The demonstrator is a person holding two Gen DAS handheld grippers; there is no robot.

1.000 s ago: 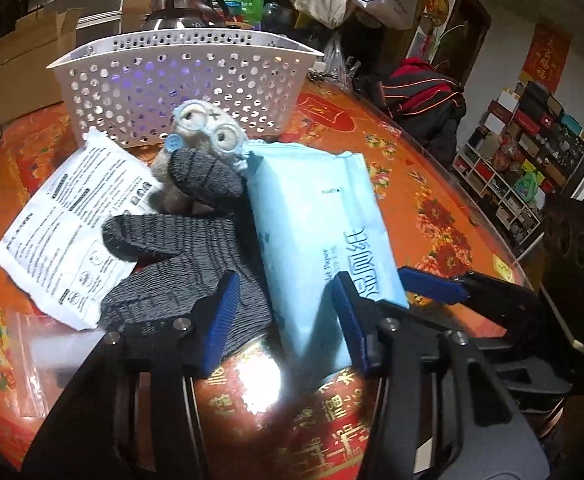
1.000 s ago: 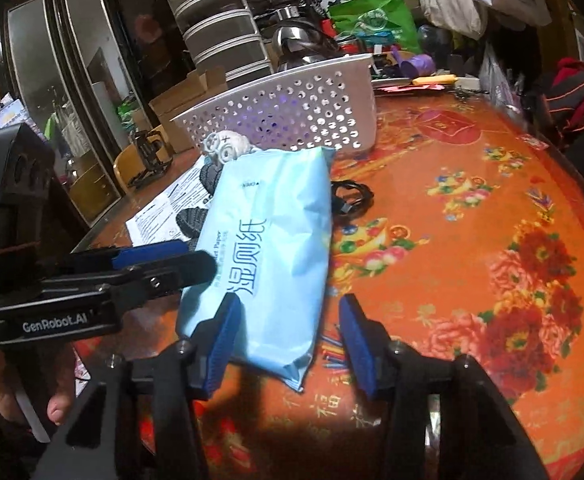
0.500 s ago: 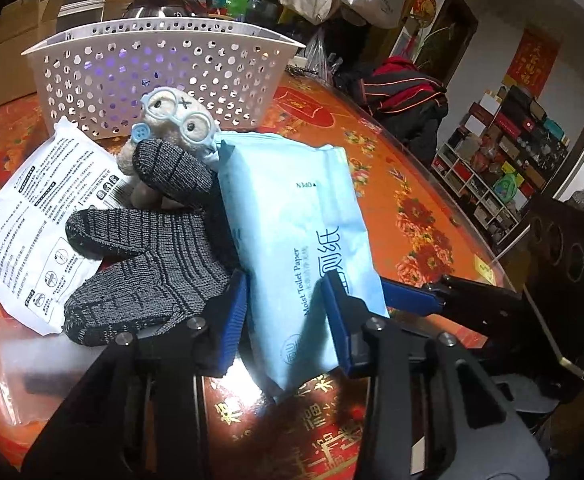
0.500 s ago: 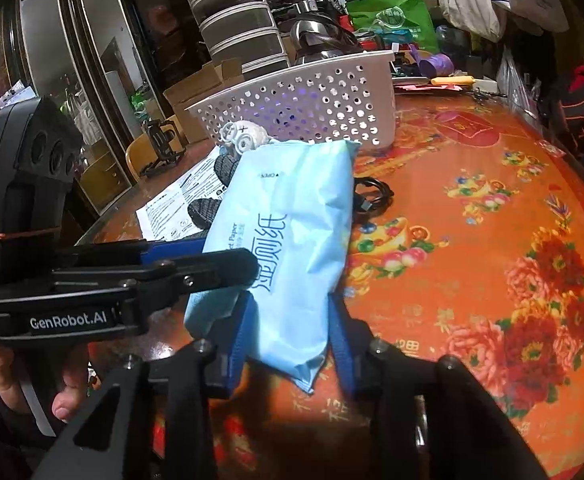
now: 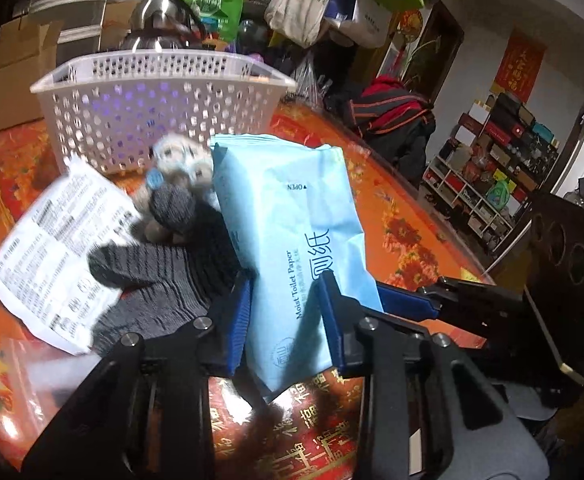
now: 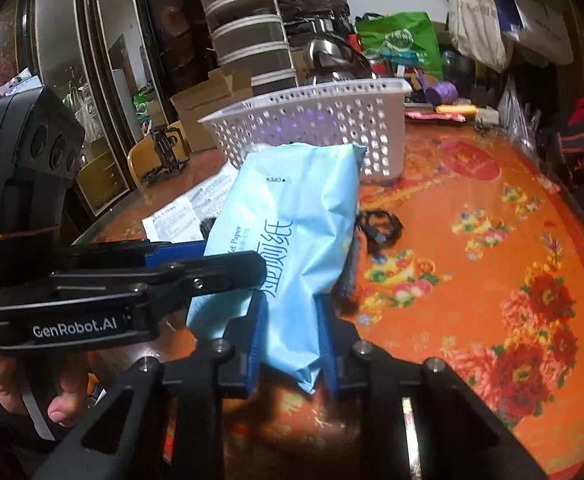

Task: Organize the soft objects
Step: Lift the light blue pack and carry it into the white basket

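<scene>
1. The left gripper point(image 5: 284, 312) is closed on the near end of the light-blue wet-wipe pack point(image 5: 288, 236); its blue pads point(image 5: 239, 320) press the pack from either side, and the pack's near corner hangs just below them over the table.
2. The right gripper point(image 6: 292, 332) is clamped on the same pack point(image 6: 292, 236) at its near end, blue pads point(image 6: 257, 344) squeezing the wrapper so that it creases between them; the left gripper's arm reaches in from the left in this view and meets the pack's left edge.
3. The pack is tilted, far end raised towards the white perforated basket point(image 5: 160, 120); its printed face is turned up; whether its far end touches anything cannot be told.
4. Just left of the pack in the left wrist view lies a dark grey knitted glove point(image 5: 160, 276), partly under the pack's edge; a small plush toy with round eyes point(image 5: 180, 160) sits blurred behind the glove, close to the basket's front wall.
5. A white printed sheet point(image 5: 52, 256) lies flat left of the glove, its corner under the glove's fingers; a clear plastic bag point(image 5: 16, 372) lies nearer the camera.
6. In the right wrist view a black coiled cable point(image 6: 378, 226) lies just right of the pack on the orange floral tablecloth point(image 6: 492, 260); the basket point(image 6: 324, 124) stands behind, near the table's far edge.
</scene>
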